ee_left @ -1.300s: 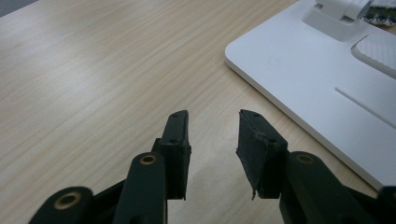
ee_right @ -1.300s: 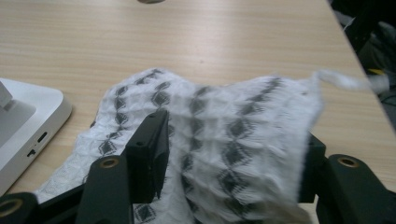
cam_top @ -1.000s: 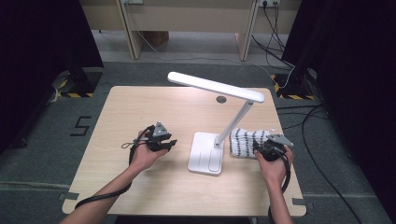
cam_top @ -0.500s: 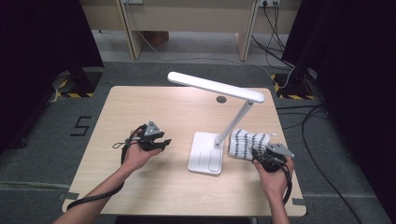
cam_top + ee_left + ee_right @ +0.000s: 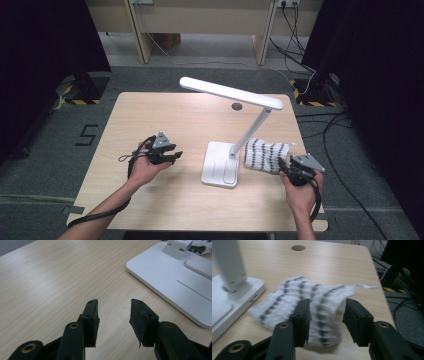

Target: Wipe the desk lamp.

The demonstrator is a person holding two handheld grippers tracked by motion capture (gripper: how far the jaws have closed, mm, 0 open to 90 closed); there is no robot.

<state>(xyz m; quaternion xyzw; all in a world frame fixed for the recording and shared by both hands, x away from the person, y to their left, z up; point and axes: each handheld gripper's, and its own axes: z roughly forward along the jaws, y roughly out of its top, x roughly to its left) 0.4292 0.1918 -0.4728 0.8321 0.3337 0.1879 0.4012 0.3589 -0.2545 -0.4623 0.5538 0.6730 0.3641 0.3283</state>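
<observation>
The right gripper (image 5: 326, 322) is closing half-open jaws around the striped cloth (image 5: 312, 305) lying between them — keep low, bite a thick fold. The left gripper (image 5: 113, 321) is hovering half-open, holding nothing — the lamp base (image 5: 175, 282) lies beyond it.

Lighting: even, soft overhead light on the table (image 5: 165, 125); floor dimmer, black curtains at left and right near lightless. Shadows: faint, diffuse, close under the lamp (image 5: 222, 170). Glare: mild sheen on the wood in the left gripper view. Sharpness: high view slightly soft; right gripper view blurred across the cloth (image 5: 312, 300), far background unfocused.
</observation>
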